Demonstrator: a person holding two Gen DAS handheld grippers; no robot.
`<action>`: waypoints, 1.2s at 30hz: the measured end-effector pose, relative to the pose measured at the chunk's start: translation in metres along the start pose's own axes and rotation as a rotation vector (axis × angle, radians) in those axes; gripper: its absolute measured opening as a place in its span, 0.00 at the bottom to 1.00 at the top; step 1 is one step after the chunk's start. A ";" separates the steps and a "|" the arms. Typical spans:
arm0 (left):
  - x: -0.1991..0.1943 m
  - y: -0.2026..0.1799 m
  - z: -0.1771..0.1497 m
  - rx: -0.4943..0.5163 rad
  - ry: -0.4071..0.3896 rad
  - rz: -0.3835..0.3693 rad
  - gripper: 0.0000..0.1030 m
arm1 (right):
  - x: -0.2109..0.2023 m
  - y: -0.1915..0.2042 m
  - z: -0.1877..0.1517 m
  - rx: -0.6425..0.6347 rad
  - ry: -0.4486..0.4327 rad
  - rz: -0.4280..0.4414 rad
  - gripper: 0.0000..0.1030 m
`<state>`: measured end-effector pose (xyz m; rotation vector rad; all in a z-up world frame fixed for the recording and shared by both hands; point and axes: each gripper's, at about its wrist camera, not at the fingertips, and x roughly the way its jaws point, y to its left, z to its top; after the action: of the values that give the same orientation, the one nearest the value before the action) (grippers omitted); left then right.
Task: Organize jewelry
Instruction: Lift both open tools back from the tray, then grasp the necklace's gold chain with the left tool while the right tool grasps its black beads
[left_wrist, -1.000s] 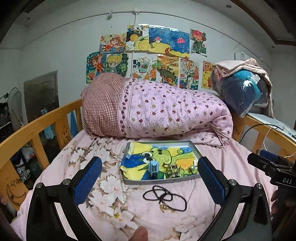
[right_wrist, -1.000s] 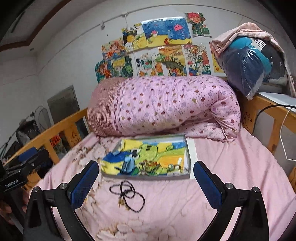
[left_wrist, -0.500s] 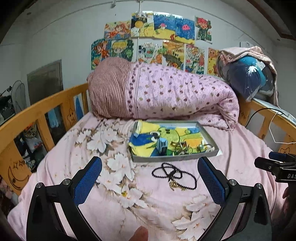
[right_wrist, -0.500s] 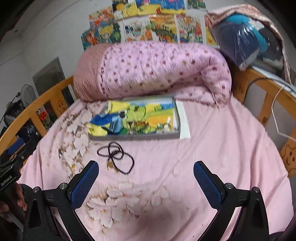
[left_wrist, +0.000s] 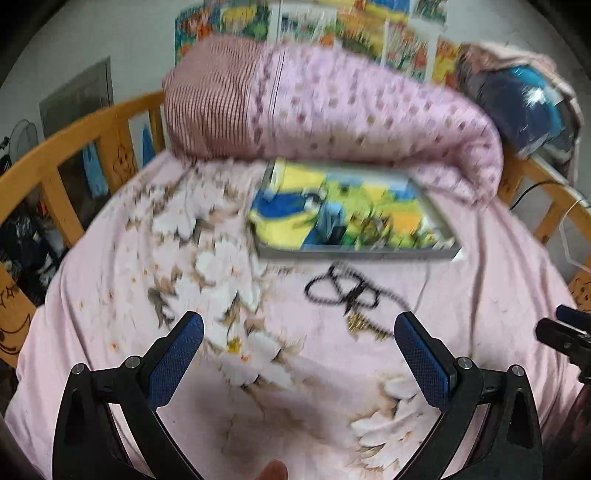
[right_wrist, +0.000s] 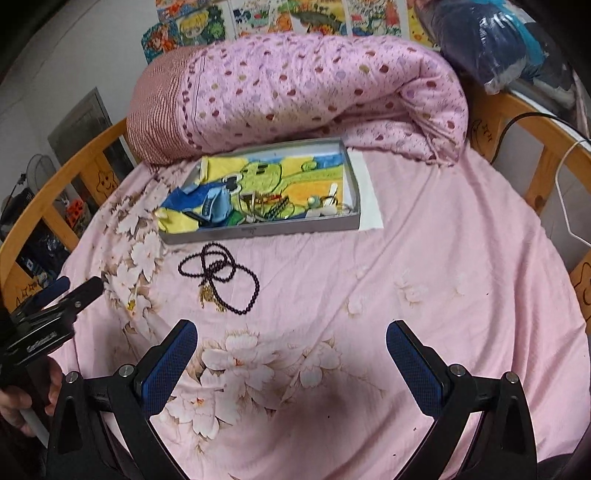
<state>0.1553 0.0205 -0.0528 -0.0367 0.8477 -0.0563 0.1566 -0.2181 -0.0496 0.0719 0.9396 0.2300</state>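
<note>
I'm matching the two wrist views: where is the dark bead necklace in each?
Left wrist: bead necklace right of centre on the pink sheet, blurred, just below the grey tray.
Right wrist: left of centre, sharp.
Shared landmark: the grey tray, just beyond it.

Dim indoor light, one view smeared by motion blur

The left view blurs the tray; the right is sharp, a soft shadow on the sheet, fisheye edges bent and dark.
</note>
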 end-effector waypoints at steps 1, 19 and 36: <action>0.009 0.001 0.001 0.000 0.050 -0.011 0.98 | 0.003 0.000 0.001 -0.006 0.012 0.001 1.00; 0.095 0.023 0.003 -0.010 0.300 -0.088 0.98 | 0.099 -0.011 0.038 -0.227 0.169 -0.004 1.00; 0.113 -0.008 -0.007 0.132 0.272 -0.198 0.65 | 0.179 0.002 0.057 -0.303 0.260 0.171 0.55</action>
<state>0.2239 0.0047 -0.1415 0.0111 1.1088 -0.3090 0.3035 -0.1738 -0.1574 -0.1611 1.1485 0.5471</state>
